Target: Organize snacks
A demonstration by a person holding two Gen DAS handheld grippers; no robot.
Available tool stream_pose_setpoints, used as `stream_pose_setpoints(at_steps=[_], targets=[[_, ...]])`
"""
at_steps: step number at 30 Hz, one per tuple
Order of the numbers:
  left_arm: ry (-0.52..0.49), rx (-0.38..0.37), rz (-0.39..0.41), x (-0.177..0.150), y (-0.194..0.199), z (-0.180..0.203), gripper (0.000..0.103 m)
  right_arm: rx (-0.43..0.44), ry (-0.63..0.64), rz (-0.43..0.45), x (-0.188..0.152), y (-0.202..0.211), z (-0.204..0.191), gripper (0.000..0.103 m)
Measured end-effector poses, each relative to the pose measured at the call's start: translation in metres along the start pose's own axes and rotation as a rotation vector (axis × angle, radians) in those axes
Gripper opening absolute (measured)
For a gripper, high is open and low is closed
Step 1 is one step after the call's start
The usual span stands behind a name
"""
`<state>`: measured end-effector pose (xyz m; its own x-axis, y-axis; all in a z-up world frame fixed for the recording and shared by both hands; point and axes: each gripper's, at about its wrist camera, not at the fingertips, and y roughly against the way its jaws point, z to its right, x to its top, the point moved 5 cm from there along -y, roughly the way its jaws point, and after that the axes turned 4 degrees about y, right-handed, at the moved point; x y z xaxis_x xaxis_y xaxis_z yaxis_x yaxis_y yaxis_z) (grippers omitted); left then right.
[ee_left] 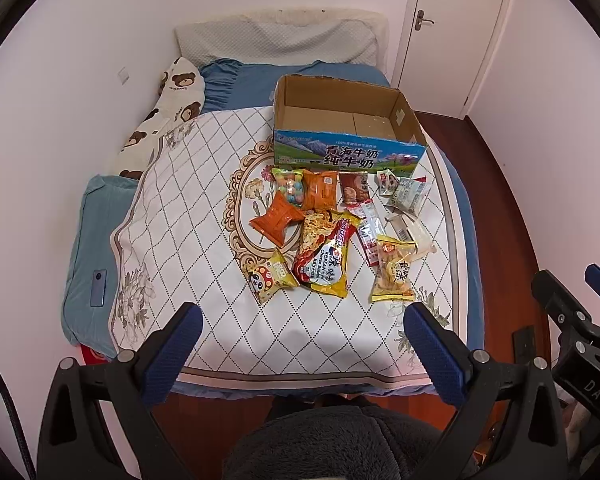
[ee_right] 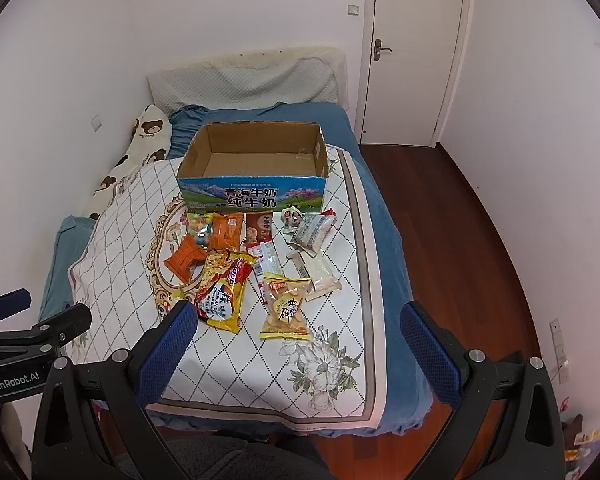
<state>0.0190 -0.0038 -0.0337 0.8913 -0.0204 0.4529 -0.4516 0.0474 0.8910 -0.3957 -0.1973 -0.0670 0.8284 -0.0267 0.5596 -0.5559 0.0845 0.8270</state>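
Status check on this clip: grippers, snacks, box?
Left gripper and right gripper open, empty, short of the pile. Snacks loose on the bed cover. Cardboard box open, empty. Nothing blocking.

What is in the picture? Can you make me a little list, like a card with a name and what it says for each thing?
place: bed with a white diamond-pattern cover
box: open cardboard milk box, nothing visible inside
snacks: loose packets in front of the box, none packed yet
biggest packet: red and yellow noodle bag
nearest right: yellow cracker bag
left gripper: open, holding nothing
right gripper: open, holding nothing
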Motion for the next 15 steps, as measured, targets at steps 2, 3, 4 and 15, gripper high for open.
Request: stream_pose_setpoints(at_steps=[2,3,4,15], targets=[[0.000,-0.008,0.001,0.0005,-0.0005,0.0000,0.103,-0.002,-0.005,0.000,-0.0001,0.0005,0.0003,0.103],[-0.004,-0.011,0.002,0.0009,-0.0007,0.0006,0.103,-0.004,-0.005,0.001,-0.0002,0.0010,0.0001,0.103],[-0.006,-0.011,0.002,0.0007,-0.0006,0.0008,0.103,-0.003,-0.005,0.001,-0.0003,0.0009,0.0003,0.103],[-0.010,-0.012,0.005,-0.0005,-0.0009,0.0027,0.103,0.000,-0.004,-0.001,0.0007,0.0022,-0.0027,0.103]])
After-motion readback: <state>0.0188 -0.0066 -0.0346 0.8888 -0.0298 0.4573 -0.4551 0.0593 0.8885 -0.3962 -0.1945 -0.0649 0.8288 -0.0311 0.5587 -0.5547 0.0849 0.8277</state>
